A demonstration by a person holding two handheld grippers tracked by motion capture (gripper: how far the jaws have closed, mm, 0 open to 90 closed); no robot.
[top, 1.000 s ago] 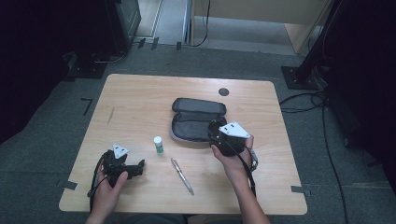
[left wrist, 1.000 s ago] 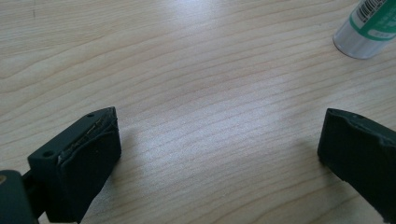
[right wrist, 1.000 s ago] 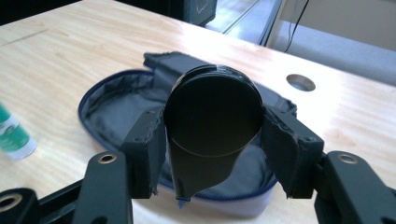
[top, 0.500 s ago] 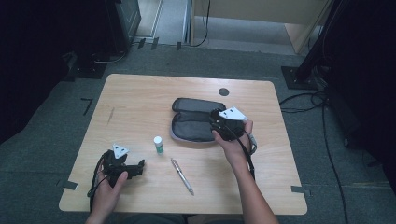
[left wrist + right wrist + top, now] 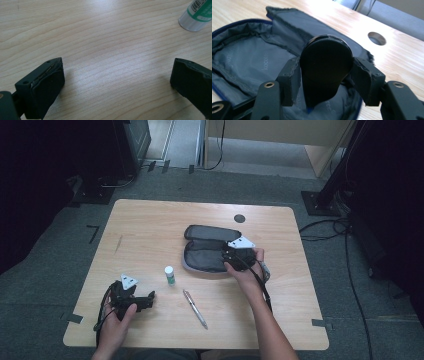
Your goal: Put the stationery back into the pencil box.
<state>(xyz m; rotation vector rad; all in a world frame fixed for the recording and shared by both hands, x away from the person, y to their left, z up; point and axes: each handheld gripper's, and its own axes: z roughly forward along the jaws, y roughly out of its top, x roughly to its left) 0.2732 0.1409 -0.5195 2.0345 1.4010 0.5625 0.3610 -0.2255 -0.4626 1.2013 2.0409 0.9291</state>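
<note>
A dark grey zip pencil case (image 5: 207, 250) lies open at mid-table, its grey lining (image 5: 249, 57) showing. My right gripper (image 5: 234, 255) hovers over the case's right end. Seen in the right gripper view, this gripper (image 5: 327, 75) is shut on a black round-ended cylinder (image 5: 325, 58), held just above the lining. My left gripper (image 5: 145, 299) rests near the front left of the table. In its own view the left gripper (image 5: 117, 75) stands open on bare wood. A white glue stick with a green label (image 5: 170, 275) stands upright between the two grippers, its base (image 5: 197, 15) at top right.
A silver pen (image 5: 195, 308) lies on the wooden table (image 5: 150, 230) in front of the case. A round cable hole (image 5: 239, 218) sits near the table's far edge, behind the case. Black stands and cables surround the table on the floor.
My right gripper has moved away from the person and slightly left, carrying the black cylinder over the open case. The left gripper has stayed put.
</note>
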